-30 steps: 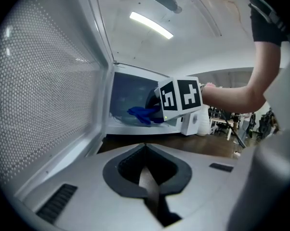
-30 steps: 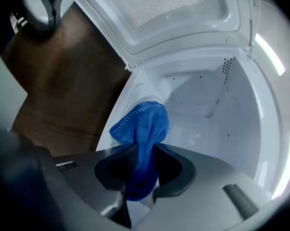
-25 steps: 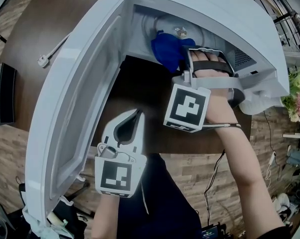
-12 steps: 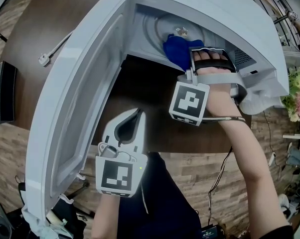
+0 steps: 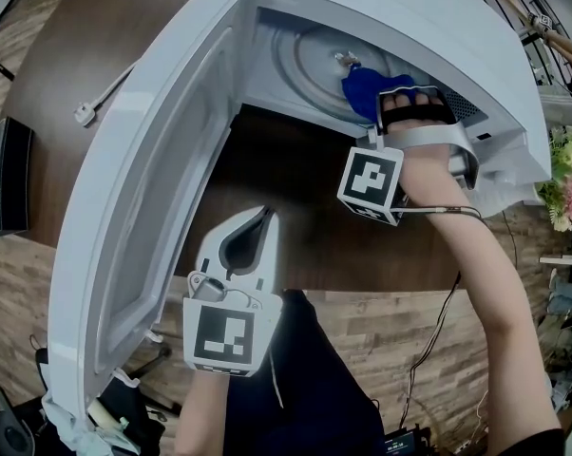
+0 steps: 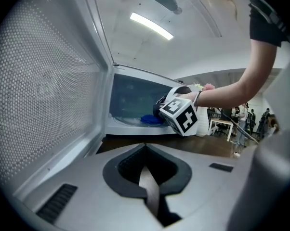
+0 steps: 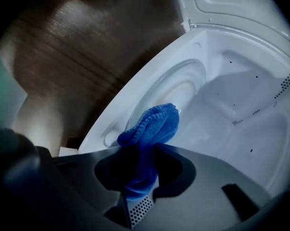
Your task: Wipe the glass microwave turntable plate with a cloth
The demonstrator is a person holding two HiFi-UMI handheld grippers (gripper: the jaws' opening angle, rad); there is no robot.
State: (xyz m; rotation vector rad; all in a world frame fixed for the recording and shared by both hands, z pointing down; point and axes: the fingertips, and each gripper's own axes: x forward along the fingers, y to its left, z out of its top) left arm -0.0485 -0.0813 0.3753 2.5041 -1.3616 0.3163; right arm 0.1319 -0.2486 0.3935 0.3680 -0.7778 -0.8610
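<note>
The white microwave [image 5: 400, 8] stands with its door [image 5: 143, 188] swung wide to the left. Inside lies the glass turntable plate [image 5: 310, 60], also seen as a round clear disc [image 7: 178, 88] in the right gripper view. My right gripper [image 5: 376, 98] reaches into the cavity at its right side, shut on a blue cloth [image 5: 362, 88] that rests on the plate [image 7: 152, 124]. My left gripper [image 5: 253, 231] hovers in front of the microwave near the open door, jaws shut with nothing between them [image 6: 147, 177]. From there the blue cloth [image 6: 150, 120] shows inside the cavity.
The microwave sits on a dark wooden table [image 5: 286, 188]. A white cable and plug [image 5: 85, 114] lie on the table left of the door. A black device [image 5: 1, 179] stands at the far left. Flowers [image 5: 569, 183] stand at the right edge.
My right gripper has moved the blue cloth across the plate from the middle toward the right side of the cavity. The left gripper has stayed put.
</note>
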